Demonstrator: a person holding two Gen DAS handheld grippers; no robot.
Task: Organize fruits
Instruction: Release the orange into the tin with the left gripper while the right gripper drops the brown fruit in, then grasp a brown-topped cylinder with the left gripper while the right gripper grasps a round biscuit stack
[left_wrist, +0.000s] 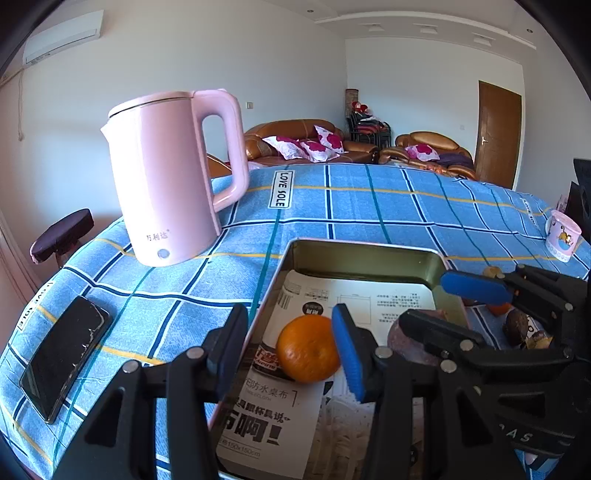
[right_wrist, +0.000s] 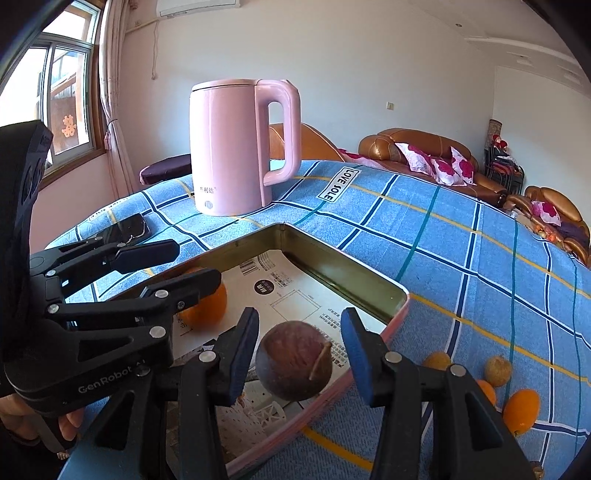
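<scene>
Hovering over the tin tray (right_wrist: 397, 301), the right gripper (right_wrist: 299, 354) spreads its fingers around a passion fruit (right_wrist: 293, 360). The left gripper (left_wrist: 290, 350), fingers apart, flanks an orange (left_wrist: 306, 349); a pink kettle (left_wrist: 170, 177) stands behind.

Bright window (right_wrist: 55, 92) daylight, sharp focus, strong fisheye edge warping.

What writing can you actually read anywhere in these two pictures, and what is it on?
"LOVE SOLE": label on the blue checked tablecloth.
"GenRobot": the left claw.
"防水桌布": printed sheet in the tin tray.
Pink kettle: Chinese brand, too small to read.
Sheet's fine print: too blurred.
</scene>
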